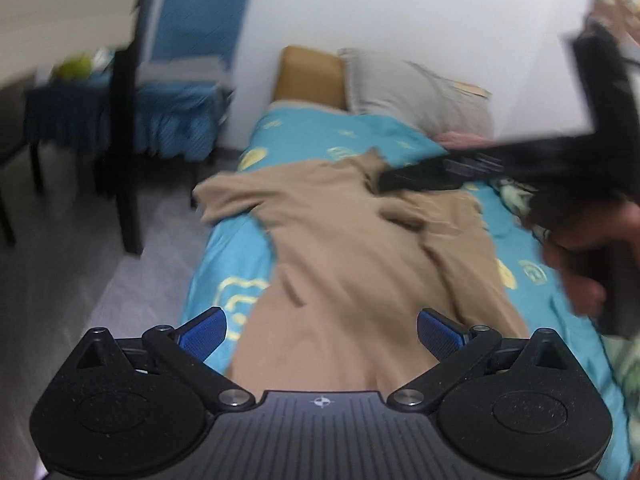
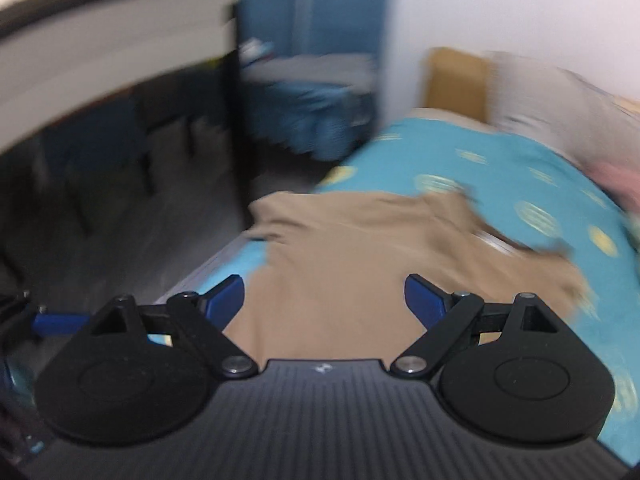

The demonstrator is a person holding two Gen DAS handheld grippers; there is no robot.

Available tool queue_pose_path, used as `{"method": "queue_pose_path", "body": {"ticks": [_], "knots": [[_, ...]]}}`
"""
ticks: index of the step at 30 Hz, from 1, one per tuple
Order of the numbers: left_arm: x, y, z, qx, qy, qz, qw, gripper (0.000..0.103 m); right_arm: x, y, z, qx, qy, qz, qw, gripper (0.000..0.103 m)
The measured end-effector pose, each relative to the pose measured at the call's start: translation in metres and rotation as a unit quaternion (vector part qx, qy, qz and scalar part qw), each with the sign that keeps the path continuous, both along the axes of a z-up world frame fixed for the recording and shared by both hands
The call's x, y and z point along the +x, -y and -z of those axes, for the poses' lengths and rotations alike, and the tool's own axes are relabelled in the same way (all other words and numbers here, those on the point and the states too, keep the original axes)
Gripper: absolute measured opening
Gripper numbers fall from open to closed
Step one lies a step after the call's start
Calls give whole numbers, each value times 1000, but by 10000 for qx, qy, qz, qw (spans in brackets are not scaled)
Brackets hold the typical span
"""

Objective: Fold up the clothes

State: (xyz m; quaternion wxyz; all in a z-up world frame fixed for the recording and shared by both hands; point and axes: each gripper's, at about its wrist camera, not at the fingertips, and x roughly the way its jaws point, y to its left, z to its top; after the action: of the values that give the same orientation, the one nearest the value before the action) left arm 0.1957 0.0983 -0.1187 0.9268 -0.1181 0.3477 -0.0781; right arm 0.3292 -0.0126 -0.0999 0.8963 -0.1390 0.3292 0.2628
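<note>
A tan garment point(image 1: 352, 248) lies spread and rumpled on the turquoise bed cover point(image 1: 288, 136). My left gripper point(image 1: 322, 330) is open and empty above the garment's near end. The right gripper's dark body reaches in from the right of the left wrist view, its tip point(image 1: 404, 180) over the garment's far edge; whether it touches is unclear. In the blurred right wrist view the garment point(image 2: 360, 256) lies ahead on the cover point(image 2: 500, 160), and my right gripper point(image 2: 324, 300) is open and empty above its near part.
A grey pillow point(image 1: 416, 92) and a tan headboard point(image 1: 310, 76) are at the bed's far end against the white wall. A blue-covered chair point(image 1: 188, 80) and a dark table leg point(image 1: 126, 152) stand left of the bed on the grey floor point(image 1: 80, 280).
</note>
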Motion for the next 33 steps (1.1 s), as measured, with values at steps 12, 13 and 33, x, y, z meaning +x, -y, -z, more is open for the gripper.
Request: {"method": "queue_pose_path", "body": {"ticks": [12,13,33], "knots": [[25,-37,45,-433,-607,-520,9959,101,114,-173,115,-1800,-157,-1217,9760,60],[26,-40,48,-465,-654,-560,9952,101,118,-178,123,-1931,-129,-1222,9735,56],[-14,-26,4,-1561,935,141,9832,101,70,69,-9,595,1068,2431,9623,6]]}}
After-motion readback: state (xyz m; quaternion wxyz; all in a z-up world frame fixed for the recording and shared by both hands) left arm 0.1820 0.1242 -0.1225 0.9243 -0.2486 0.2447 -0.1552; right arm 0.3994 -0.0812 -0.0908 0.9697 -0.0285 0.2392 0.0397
